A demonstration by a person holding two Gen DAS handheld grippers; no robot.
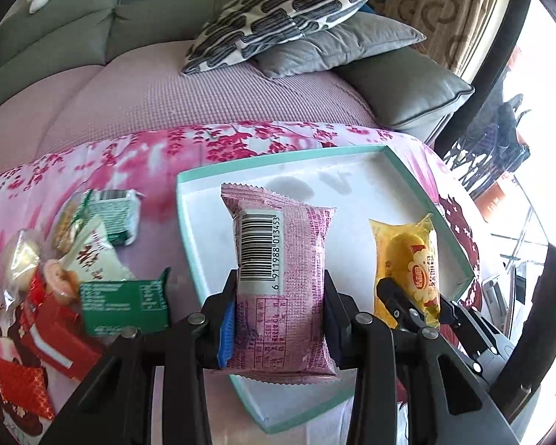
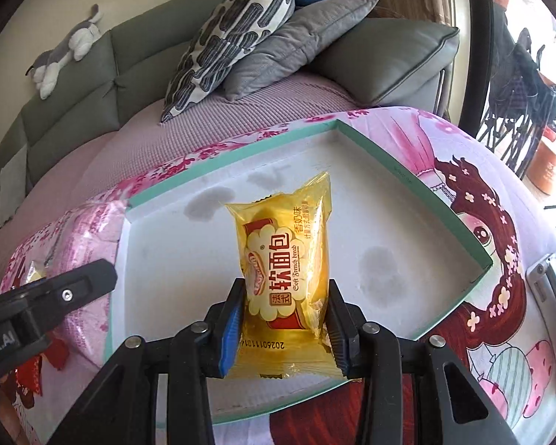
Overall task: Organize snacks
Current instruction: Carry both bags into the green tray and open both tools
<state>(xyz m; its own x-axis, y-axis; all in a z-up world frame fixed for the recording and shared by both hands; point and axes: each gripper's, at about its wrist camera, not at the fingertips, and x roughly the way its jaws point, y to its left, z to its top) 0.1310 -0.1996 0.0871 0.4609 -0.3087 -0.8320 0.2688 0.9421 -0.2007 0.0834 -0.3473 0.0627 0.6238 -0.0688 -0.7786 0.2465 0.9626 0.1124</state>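
Clamped between my left gripper's (image 1: 280, 319) pads is the pink packet (image 1: 278, 282), barcode side up, jaws closed on its lower half, and it hangs over the near-left part of the tray (image 1: 189, 200). My right gripper (image 2: 283, 328) is likewise closed on the yellow packet (image 2: 289, 259), gripping its lower end, label facing me; that packet is over the middle of the white tray floor (image 2: 407, 222), though I cannot tell whether either packet touches the floor. From the left wrist view the yellow packet (image 1: 407, 259) sits toward the tray's right wall, well apart from the pink one. The tray lies on the pink floral cloth (image 1: 241, 141), near its far edge. Left of the tray, on the cloth, I see loose snacks: a green box (image 1: 126, 306) just beside the tray's left wall, a green-and-white packet (image 1: 118, 218) behind it, and red packets (image 1: 52, 333) toward the near-left corner. Pillows (image 2: 263, 33) are stacked on the sofa (image 2: 74, 85) beyond.
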